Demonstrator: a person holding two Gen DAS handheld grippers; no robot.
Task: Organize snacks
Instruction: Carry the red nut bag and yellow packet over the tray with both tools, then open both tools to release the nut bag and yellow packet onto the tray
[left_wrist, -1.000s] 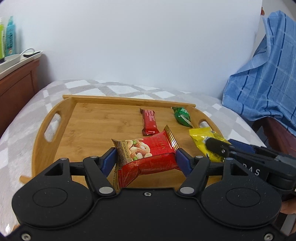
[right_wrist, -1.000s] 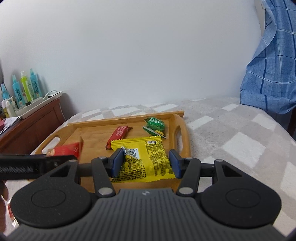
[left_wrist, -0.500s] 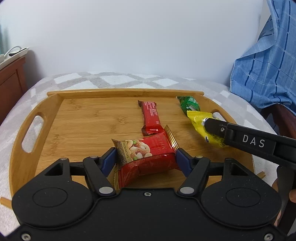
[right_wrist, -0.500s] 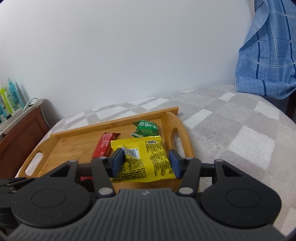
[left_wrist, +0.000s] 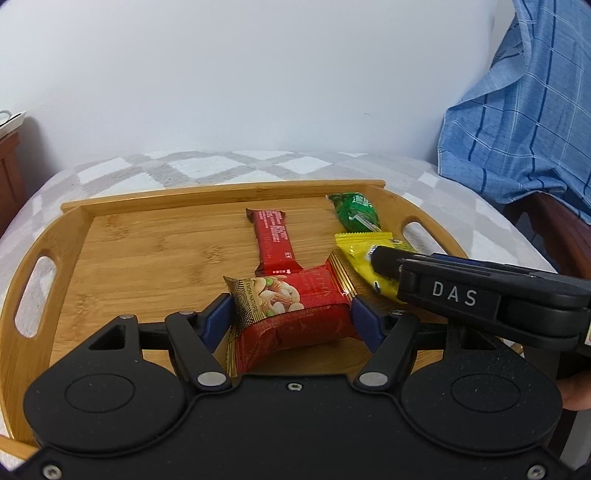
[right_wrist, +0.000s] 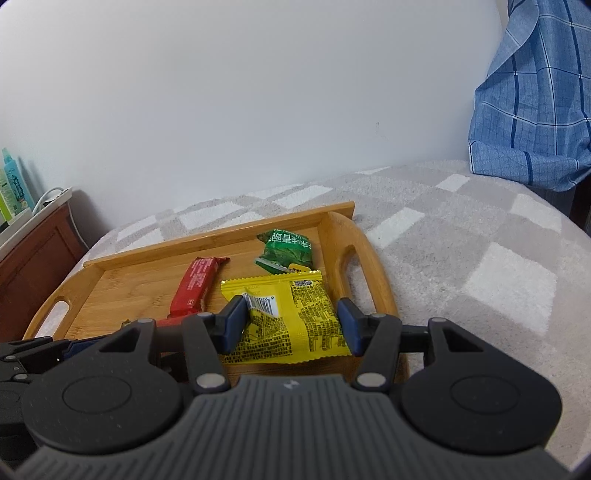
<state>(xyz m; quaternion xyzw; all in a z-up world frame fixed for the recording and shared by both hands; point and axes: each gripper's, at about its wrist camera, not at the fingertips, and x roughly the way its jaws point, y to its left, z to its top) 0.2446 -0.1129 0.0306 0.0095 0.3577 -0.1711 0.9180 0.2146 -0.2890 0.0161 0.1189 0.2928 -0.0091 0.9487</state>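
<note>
My left gripper (left_wrist: 291, 317) is shut on a red nut packet (left_wrist: 291, 314) and holds it low over the near part of the bamboo tray (left_wrist: 122, 258). My right gripper (right_wrist: 291, 325) is shut on a yellow snack packet (right_wrist: 291, 314), also seen in the left wrist view (left_wrist: 365, 254), over the tray's right end (right_wrist: 369, 266). A red bar (left_wrist: 273, 240) (right_wrist: 197, 286) and a green packet (left_wrist: 356, 216) (right_wrist: 286, 249) lie on the tray floor beyond the grippers.
The tray rests on a grey and white checked blanket (right_wrist: 480, 258). A blue plaid cloth (left_wrist: 524, 122) hangs at the right. A wooden cabinet (right_wrist: 33, 258) with bottles stands at the left. A white wall is behind.
Both grippers have moved forward over the tray with their packets. The right gripper and yellow packet have come closer to the green packet.
</note>
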